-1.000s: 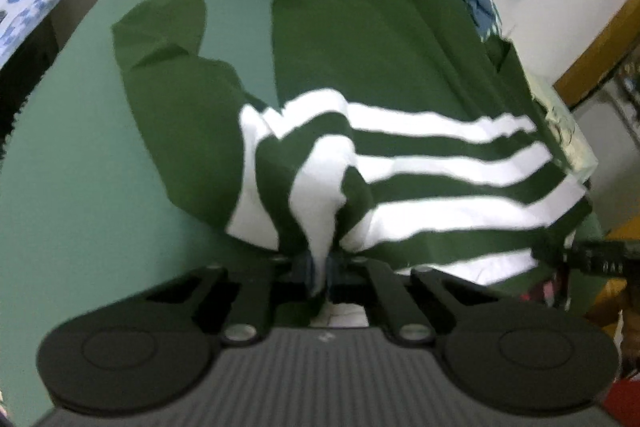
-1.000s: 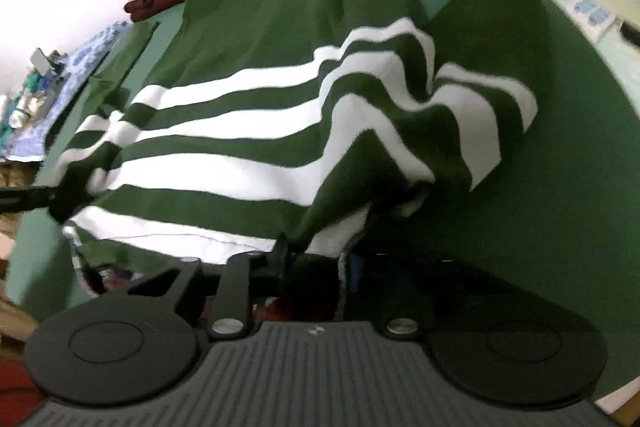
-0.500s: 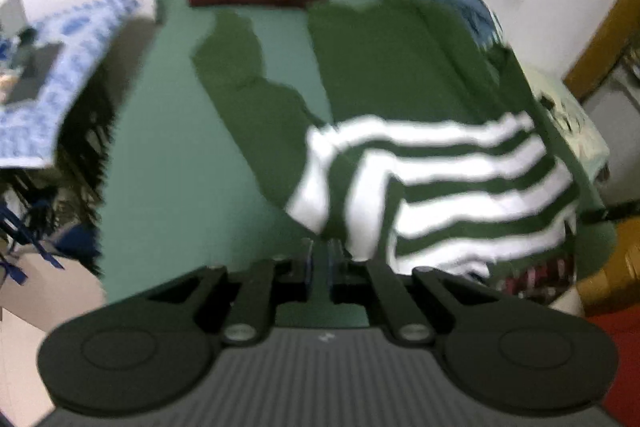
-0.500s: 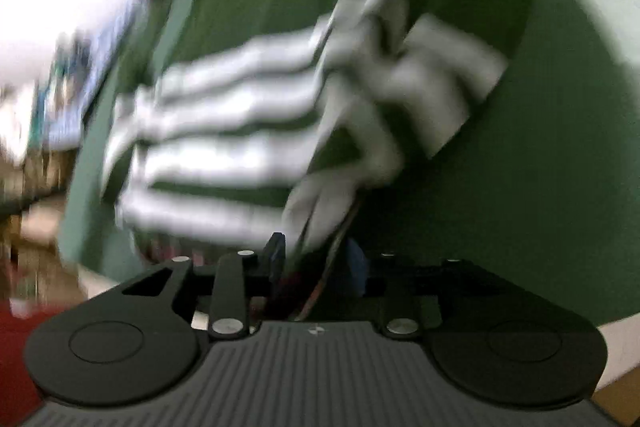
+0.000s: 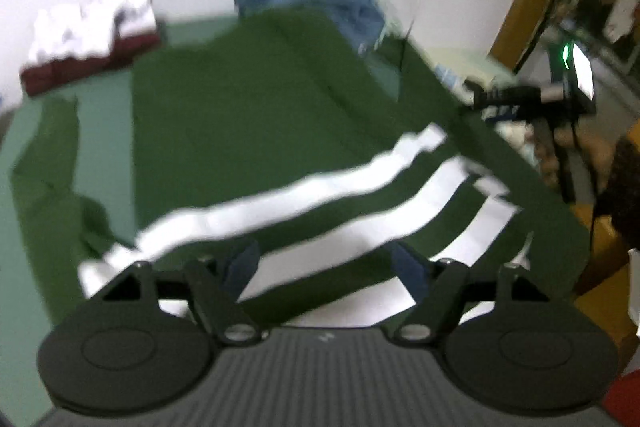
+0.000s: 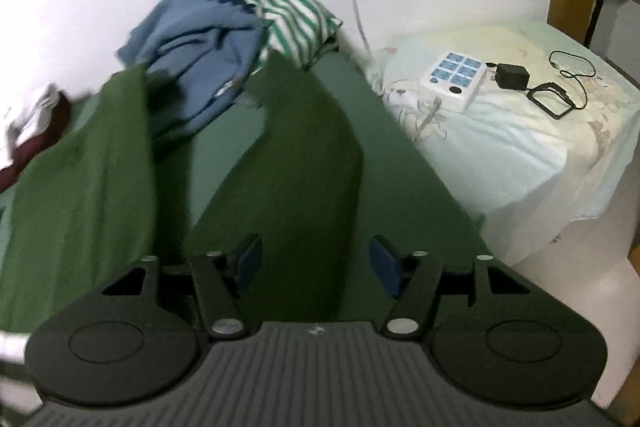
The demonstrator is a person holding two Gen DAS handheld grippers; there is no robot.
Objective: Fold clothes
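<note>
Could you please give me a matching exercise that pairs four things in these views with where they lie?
Things:
1. green sweater
2. blue garment
3. white power strip
4. maroon clothes

Places:
A. on the pale bedding beside the green surface
B. heaped at the far edge, next to a green-and-white striped garment
C. spread across the green surface
D. under a white garment at the far left corner

Pairs: 1-C, 2-B, 3-A, 4-D
</note>
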